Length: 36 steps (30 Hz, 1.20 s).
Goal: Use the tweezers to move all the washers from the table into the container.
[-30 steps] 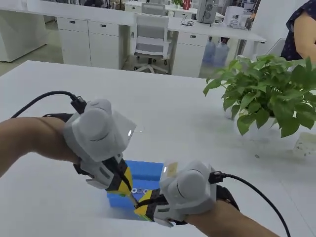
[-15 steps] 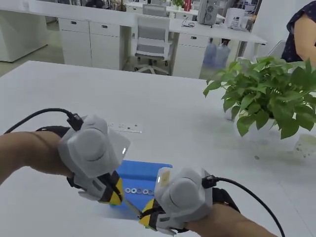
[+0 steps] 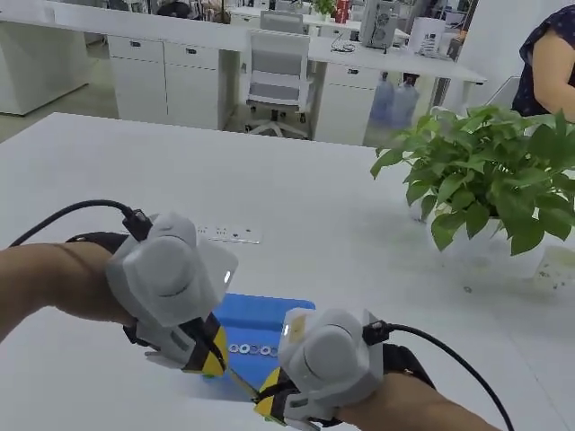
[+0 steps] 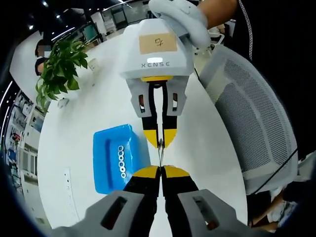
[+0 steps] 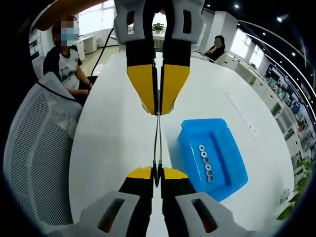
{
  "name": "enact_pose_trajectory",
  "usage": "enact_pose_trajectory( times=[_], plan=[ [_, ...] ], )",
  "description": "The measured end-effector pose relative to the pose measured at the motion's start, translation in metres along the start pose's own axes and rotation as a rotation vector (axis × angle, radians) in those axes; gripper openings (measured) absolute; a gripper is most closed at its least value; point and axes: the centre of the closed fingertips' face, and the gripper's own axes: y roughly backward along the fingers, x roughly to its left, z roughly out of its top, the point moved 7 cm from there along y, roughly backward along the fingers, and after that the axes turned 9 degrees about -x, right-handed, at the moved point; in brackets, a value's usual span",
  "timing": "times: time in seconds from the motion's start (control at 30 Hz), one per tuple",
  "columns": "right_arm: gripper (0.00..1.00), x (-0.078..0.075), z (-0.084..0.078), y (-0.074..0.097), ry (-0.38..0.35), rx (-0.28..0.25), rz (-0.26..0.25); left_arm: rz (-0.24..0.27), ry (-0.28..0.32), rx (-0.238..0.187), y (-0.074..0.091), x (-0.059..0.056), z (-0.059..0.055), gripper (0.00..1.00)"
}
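Judging from the row of five washers (image 3: 253, 348) lying inside the blue container (image 3: 269, 312) on the near part of the table (image 3: 359, 233), the moving is taken to be done or nearly so. Whether any washer is left on the table beneath the grippers cannot be told. The tweezers (image 5: 158, 131) are held just on the near side of the container, apart from it, one end pinched in the closed jaws of the left gripper (image 3: 212, 364) and the other in the closed jaws of the right gripper (image 3: 267, 401).
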Motion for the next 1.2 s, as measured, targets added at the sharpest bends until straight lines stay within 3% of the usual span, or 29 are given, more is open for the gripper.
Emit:
enact_pose_trajectory(
  times=[0.13, 0.33, 0.63, 1.2],
  plan=[
    [0.05, 0.0, -0.002, 0.001, 0.004, 0.004, -0.004, 0.0, -0.002, 0.002, -0.002, -0.001, -0.002, 0.05],
    [0.05, 0.002, -0.003, 0.004, 0.006, -0.006, -0.008, -0.004, 0.005, 0.039, -0.008, -0.005, -0.015, 0.05],
    [0.05, 0.003, -0.005, 0.005, 0.026, -0.019, 0.004, -0.001, 0.022, 0.064, -0.019, -0.009, -0.029, 0.05],
    [0.06, 0.009, -0.029, -0.002, 0.064, 0.035, 0.045, 0.023, 0.09, 0.023, -0.054, -0.019, -0.045, 0.05]
  ],
)
